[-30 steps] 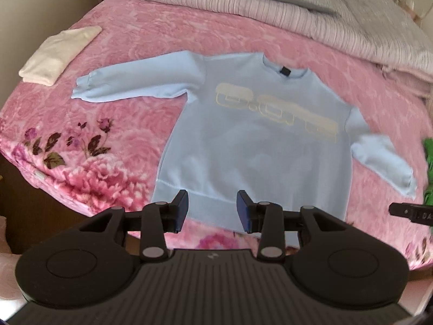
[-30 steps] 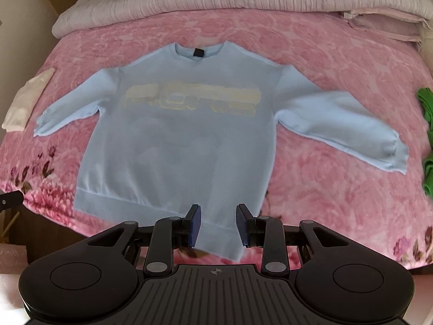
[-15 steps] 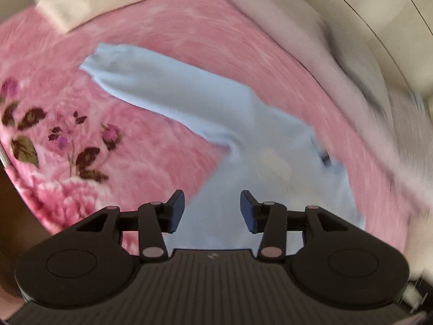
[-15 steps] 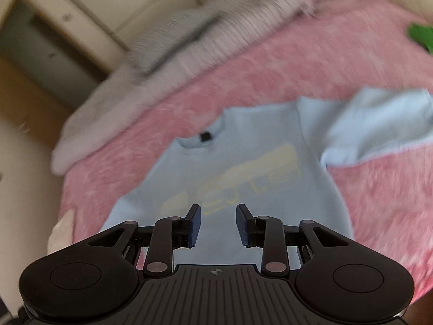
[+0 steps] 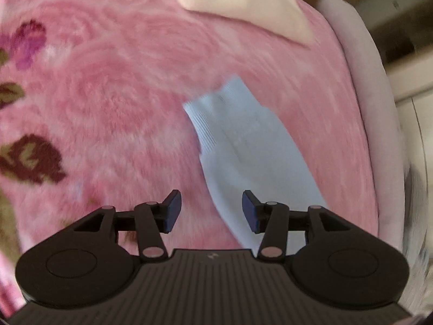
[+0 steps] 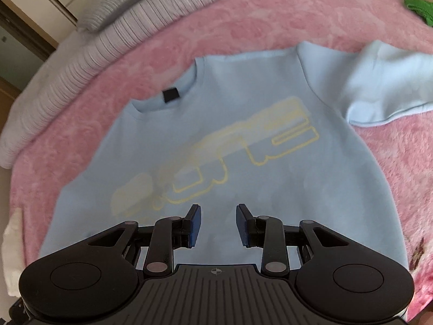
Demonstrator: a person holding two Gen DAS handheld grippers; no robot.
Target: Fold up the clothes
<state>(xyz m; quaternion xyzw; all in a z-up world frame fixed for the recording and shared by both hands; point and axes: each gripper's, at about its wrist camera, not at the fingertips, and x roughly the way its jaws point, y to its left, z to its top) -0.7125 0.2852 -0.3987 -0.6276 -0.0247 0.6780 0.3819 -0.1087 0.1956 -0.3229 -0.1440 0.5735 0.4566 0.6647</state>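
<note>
pale blue fleece on pink plush: a sweatshirt lies flat and face up on the blanket of a bed, yellow lettering across its chest and a small black tag inside the collar. from where i steer, my right gripper hangs over the lower front of the garment, tilted downward, its blue pads parted about halfway with nothing between them; i cannot tell whether it touches the cloth. one sleeve runs off toward the right edge of that view, creased near the shoulder. a green item sits at the far right corner of the bed, and a ribbed grey quilt is bunched along the head. in the left wrist view, my left gripper points down at the other sleeve, whose ribbed cuff lies on the blanket beyond the fingers. its jaws are opening, spread wide and holding nothing, with the sleeve passing under the gap toward the right-hand finger. a folded cream cloth rests on the blanket further on, near the bed's edge. dark floral print marks the blanket at the left of that view, which is smeared with blur
</note>
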